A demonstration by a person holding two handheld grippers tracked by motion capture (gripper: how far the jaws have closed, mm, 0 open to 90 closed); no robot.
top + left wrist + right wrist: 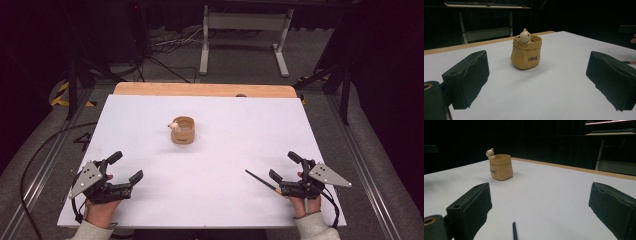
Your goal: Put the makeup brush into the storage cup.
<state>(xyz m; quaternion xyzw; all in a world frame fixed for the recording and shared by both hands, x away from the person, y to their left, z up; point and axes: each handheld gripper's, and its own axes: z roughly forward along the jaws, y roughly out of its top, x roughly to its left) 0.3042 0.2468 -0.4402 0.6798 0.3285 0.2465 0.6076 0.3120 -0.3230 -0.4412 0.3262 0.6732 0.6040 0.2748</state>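
Note:
A small tan bag-shaped pot (183,130) with a little bear figure (175,125) on its rim stands mid-table; it also shows as the pot (526,53) and the pot (500,167). A thin dark pencil (259,180) lies on the white table just left of my right gripper (285,166); the pencil's tip (514,231) lies between that gripper's jaws. My left gripper (125,167) rests at the near left, jaws spread wide with nothing between them. Both grippers are open and point toward the pot, well short of it.
The white table top (220,150) has a wooden strip (205,90) along its far edge. Beyond it stand a white desk frame (245,35) and cables on the floor. Dark rails run along both sides of the table.

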